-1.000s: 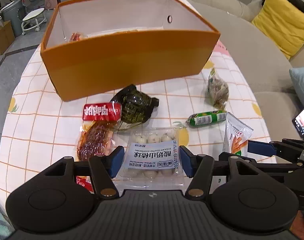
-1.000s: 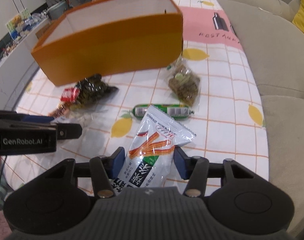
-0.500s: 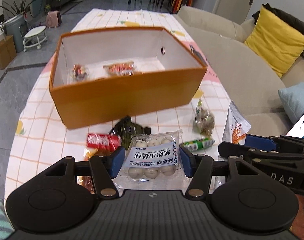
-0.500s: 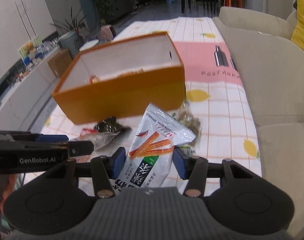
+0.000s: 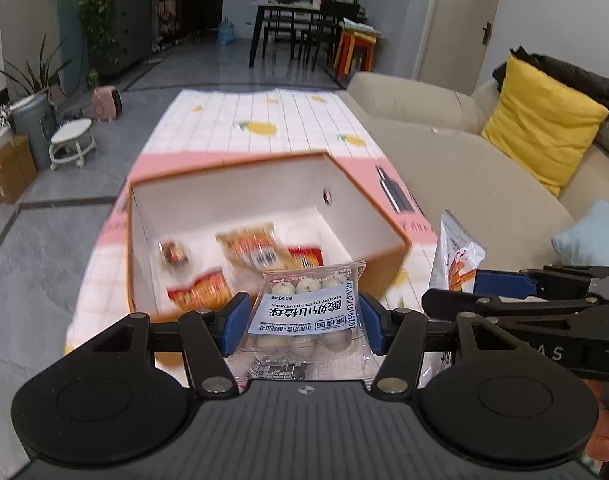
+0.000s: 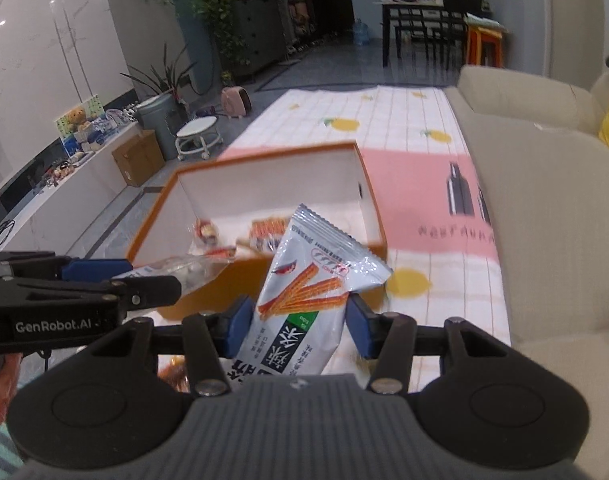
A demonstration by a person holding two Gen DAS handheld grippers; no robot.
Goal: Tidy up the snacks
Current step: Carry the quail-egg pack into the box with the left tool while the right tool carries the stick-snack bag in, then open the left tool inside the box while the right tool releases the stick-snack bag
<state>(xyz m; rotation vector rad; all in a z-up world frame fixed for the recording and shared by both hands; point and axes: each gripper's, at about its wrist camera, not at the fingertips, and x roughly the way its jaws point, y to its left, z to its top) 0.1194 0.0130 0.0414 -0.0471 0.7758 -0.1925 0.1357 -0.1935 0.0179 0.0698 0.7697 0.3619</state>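
— Both packets have risen off the checked tablecloth (image 5: 240, 128) toward the orange cardboard box (image 5: 384, 276).
— Left gripper (image 5: 302, 322) clamped on the clear crinkly hawthorn-ball pack (image 5: 308, 312), over the box's near wall?
— Yes. Right gripper (image 6: 298, 320) pinches the glossy white snack-stick pouch (image 6: 308, 280), just beside that box.

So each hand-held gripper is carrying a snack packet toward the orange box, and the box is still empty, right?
Not quite. Each hand-held gripper does carry a packet: the left holds the yogurt hawthorn ball pack, the right the white stick-snack bag. But the orange box is not empty; the left wrist view shows several packets already inside.
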